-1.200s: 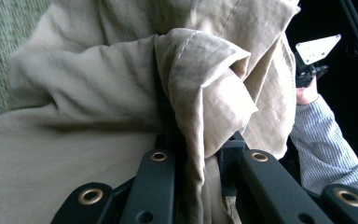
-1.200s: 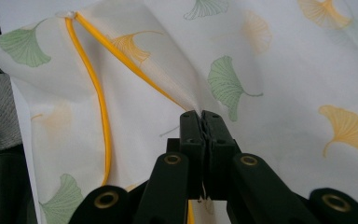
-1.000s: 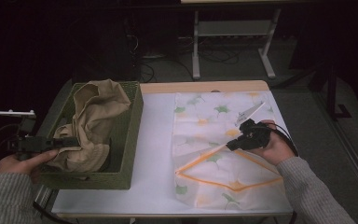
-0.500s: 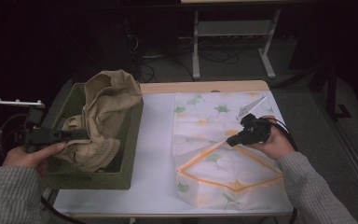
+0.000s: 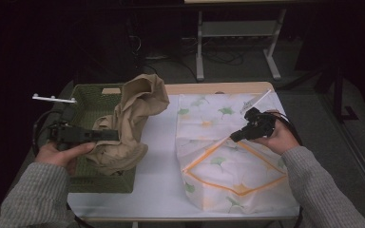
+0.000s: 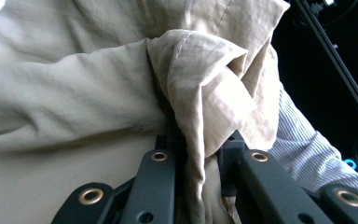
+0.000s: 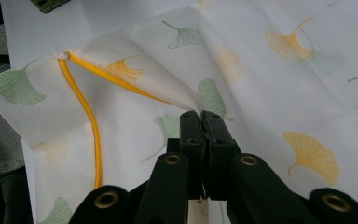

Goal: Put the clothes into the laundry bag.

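Note:
A tan garment [image 5: 133,118] rises out of a green woven basket [image 5: 88,102] at the left of the table, drawn up and toward the right. My left gripper [image 5: 115,136] is shut on a fold of the tan garment [image 6: 200,107], whose cloth bunches between the jaws. A white bag [image 5: 228,156] printed with ginkgo leaves and edged with an orange zip lies flat on the right half of the table. My right gripper [image 5: 233,137] is shut on the upper edge of the white bag [image 7: 177,84] and lifts it, so the mouth gapes along the orange zip [image 7: 91,121].
The white table [image 5: 159,142] shows bare between basket and bag. A metal stand [image 5: 237,28] and cables sit on the dark floor behind. Grey sleeves [image 5: 33,194] come in from the bottom corners.
My left gripper has lifted the tan garment up out of the basket and carried it right, toward the bag. My right gripper has kept its hold on the bag's edge almost unmoved.

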The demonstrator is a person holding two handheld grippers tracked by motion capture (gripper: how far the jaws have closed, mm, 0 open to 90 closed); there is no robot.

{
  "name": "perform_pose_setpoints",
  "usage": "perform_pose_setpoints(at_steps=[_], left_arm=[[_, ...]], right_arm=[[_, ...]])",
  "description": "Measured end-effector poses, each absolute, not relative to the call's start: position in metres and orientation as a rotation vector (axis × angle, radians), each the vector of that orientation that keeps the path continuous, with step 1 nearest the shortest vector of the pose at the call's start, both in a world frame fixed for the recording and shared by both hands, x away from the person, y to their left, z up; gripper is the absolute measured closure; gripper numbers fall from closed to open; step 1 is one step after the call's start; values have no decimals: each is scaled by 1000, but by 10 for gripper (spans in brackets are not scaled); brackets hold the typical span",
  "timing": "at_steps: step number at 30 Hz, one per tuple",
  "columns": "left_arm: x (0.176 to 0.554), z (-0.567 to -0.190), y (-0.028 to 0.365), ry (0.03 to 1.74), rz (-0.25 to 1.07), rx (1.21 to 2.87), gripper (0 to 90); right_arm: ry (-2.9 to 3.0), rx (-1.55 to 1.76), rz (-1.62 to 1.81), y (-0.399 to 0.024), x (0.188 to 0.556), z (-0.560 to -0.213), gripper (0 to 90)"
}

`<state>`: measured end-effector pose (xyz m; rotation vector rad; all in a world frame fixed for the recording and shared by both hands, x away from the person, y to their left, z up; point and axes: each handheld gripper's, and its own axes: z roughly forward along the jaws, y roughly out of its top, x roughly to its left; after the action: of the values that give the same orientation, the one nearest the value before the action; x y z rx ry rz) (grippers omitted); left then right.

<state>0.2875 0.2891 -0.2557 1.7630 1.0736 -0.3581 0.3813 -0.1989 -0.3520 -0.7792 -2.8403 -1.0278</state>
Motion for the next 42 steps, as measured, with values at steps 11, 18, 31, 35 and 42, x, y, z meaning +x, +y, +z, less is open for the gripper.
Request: perform_pose_setpoints(at_steps=[11, 18, 31, 35, 42], left_arm=[[291, -249, 251, 992, -396, 1829, 809], [292, -242, 229, 924, -429, 1835, 810], [284, -217, 165, 716, -512, 1860, 810], [277, -227, 151, 664, -565, 1904, 810], [262, -282, 144, 699, -664, 1991, 810]], right_arm=[[-2830, -781, -1038, -198, 383, -352, 874], [-2816, -796, -1056, -202, 385, -351, 874], [-2794, -816, -1064, -205, 388, -351, 874], [-2793, -813, -1077, -207, 388, -351, 874], [-2783, -826, -1096, -212, 386, -348, 874]])
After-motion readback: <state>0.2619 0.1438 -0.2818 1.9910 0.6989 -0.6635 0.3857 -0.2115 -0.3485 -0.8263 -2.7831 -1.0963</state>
